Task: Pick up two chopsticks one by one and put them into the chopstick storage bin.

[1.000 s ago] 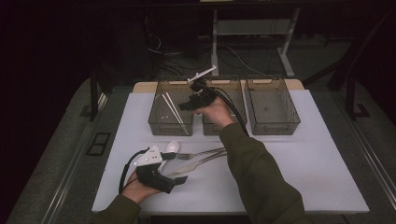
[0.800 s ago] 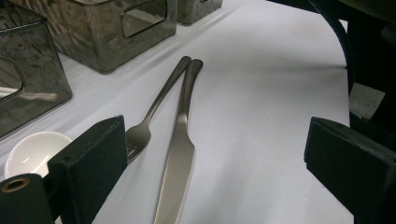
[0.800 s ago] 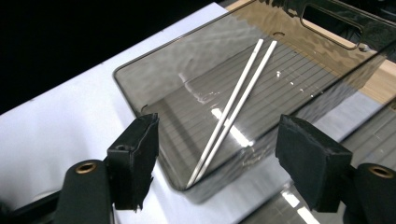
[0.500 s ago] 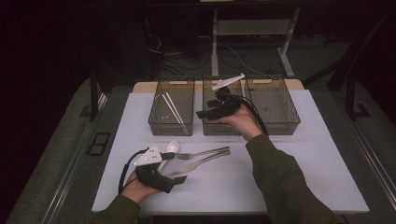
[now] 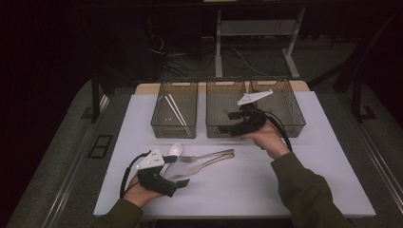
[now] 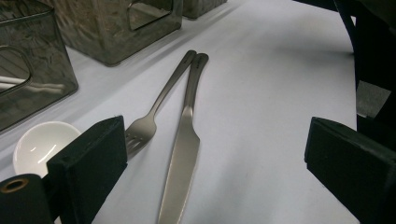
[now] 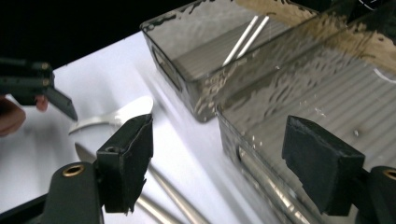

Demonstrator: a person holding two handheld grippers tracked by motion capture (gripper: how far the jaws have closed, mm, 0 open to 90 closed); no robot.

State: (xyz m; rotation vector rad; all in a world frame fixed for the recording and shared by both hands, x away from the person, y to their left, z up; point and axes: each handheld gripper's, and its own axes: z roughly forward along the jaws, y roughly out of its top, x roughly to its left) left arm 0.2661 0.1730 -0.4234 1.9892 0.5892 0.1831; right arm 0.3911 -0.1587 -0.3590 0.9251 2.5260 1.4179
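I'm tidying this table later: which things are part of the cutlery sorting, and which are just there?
In the job: fork, knife, white spoon, chopsticks, three clear bins, left gripper, right gripper.

Just there: cables, metal stand behind the table.

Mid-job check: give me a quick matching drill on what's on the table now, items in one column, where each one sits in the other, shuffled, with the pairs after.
Items:
1. chopsticks
2. white spoon
3. knife
4. right claw

Places:
A. on the mat, alongside the fork
B. at the front of the middle bin, jaws open with nothing between them
C. inside the left bin
D. on the mat beside the left claw

Pairs: 1-C, 2-D, 3-A, 4-B
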